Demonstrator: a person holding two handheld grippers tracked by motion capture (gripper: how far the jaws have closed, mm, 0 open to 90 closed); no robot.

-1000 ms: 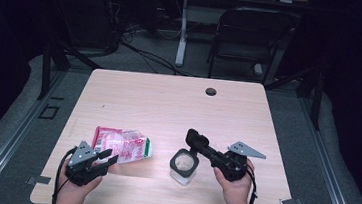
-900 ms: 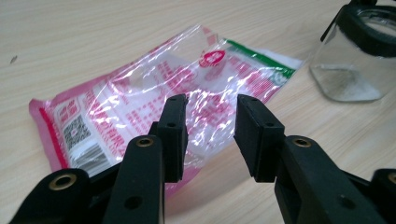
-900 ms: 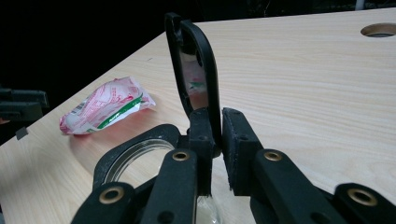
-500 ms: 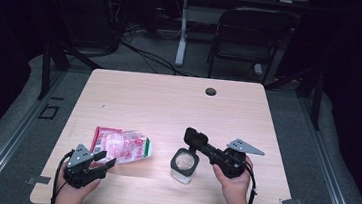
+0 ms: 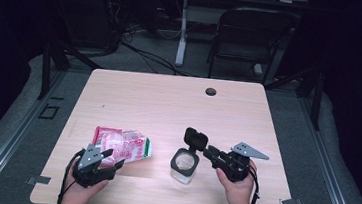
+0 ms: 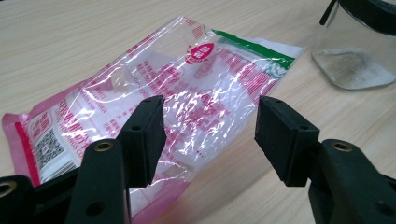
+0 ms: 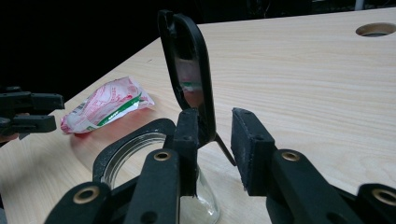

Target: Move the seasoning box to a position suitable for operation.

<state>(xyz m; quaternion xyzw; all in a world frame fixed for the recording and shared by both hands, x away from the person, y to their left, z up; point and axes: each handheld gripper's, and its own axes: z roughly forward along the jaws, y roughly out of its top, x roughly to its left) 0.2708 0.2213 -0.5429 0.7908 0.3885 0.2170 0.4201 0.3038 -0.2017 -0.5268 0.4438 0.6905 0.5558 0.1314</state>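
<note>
Left gripper (image 5: 109,161) had just been opening: jaws wide, nothing gripped, hovering low at the near end of the pink plastic packet (image 6: 154,98) lying flat on the table (image 5: 168,106). Right gripper (image 7: 215,140) also had been opening, jaws part-open around the raised flip lid (image 7: 189,70) of the glass jar (image 5: 183,165); left pad touched it, right pad clear. Both hands low at the near table edge.

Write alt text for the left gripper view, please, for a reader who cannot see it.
The left gripper, jaws open after just widening, hovers over a crinkled clear packet printed in pink and red, which lies flat on the wooden table. The base of a glass jar stands at upper right.
</note>
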